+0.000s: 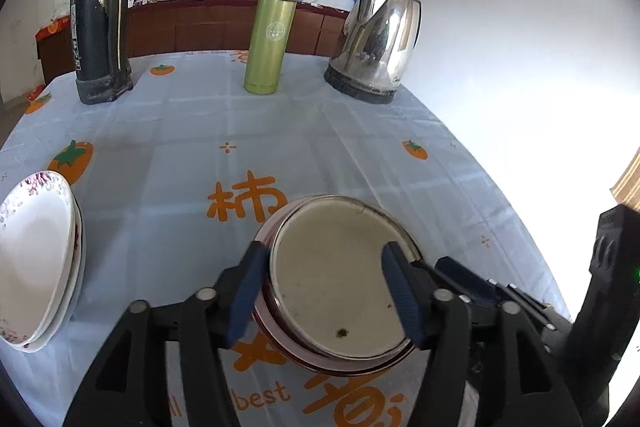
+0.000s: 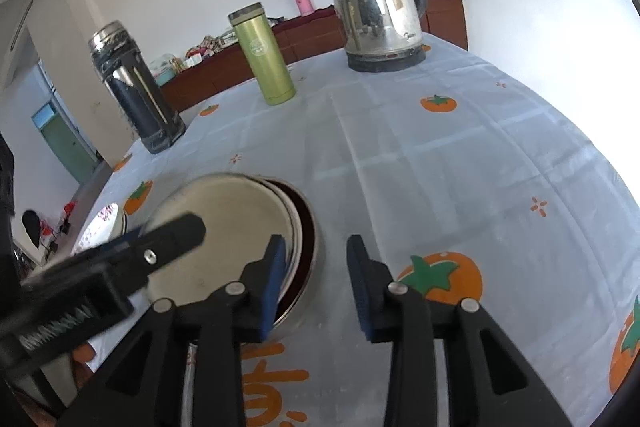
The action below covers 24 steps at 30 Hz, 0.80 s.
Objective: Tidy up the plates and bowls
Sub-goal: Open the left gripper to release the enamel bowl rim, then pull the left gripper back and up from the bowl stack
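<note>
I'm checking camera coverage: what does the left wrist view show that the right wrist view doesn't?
Only the left wrist view shows the stacked white floral plates in full and the flat inside of the nested steel bowls between the left gripper fingers. Only the right wrist view shows the right gripper open over tablecloth. Both share the green flask, steel kettle and black thermos.

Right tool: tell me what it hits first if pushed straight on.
Probably bare tablecloth: the right tool points just right of the metal bowls, its left finger near their rim. Depth is unclear.
</note>
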Available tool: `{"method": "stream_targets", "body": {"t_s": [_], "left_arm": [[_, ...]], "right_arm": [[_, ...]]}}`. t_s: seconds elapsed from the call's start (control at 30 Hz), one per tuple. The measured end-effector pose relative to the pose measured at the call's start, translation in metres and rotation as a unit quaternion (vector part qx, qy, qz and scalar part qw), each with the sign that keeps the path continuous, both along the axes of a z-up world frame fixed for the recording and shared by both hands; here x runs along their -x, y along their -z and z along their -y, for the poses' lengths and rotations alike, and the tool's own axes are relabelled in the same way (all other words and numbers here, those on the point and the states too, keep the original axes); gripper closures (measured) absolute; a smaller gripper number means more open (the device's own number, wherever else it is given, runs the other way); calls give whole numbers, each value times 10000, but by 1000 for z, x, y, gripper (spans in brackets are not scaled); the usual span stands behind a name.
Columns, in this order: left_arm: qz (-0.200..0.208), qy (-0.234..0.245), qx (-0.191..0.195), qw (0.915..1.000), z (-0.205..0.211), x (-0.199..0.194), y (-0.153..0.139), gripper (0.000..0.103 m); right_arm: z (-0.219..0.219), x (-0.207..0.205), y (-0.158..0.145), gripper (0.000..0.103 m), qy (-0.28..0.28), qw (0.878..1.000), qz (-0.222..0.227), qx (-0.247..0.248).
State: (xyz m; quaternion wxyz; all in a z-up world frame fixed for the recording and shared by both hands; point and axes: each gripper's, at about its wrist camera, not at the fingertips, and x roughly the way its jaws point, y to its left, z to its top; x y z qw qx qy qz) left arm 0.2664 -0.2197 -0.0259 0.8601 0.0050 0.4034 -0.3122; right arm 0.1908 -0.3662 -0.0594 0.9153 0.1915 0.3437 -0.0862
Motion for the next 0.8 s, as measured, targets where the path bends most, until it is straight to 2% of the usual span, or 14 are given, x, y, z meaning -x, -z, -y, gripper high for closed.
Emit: {"method": "stream_targets", "body": {"t_s": [0.03, 0.17, 0.3, 0.47, 0.57, 0.7, 0.77, 0.8], "left_arm": [[125, -42, -65, 9999, -1, 2, -4, 27], [588, -217, -190, 9979, -10, 6, -22, 26], [560, -738, -185, 9955, -31, -3, -25, 22], [738, -1291, -505, 9876, -47, 3, -12, 22], [670, -1436, -591, 9856, -53, 8, 1, 22], [687, -1554, -676, 9831, -59, 18, 11, 22], [832, -1633, -820, 9796, -58, 24, 14, 21], [916, -1682, -911, 9772, -57, 27, 15, 21]], "right_arm": [[-1, 0, 0, 66, -8, 10000, -7, 22], [-3, -2, 1, 64, -8, 10000, -53, 39], [-2, 1, 0, 64, 37, 10000, -48, -28], [-5, 28, -14, 64, 244, 9978, 622, 16], [-9, 47, -13, 51, 499, 9947, 871, 235], [-6, 60, -2, 50, 731, 9938, 829, 143], [-6, 71, 2, 49, 1015, 9901, 904, 350], [-6, 76, 3, 42, 1122, 9881, 967, 421]]}}
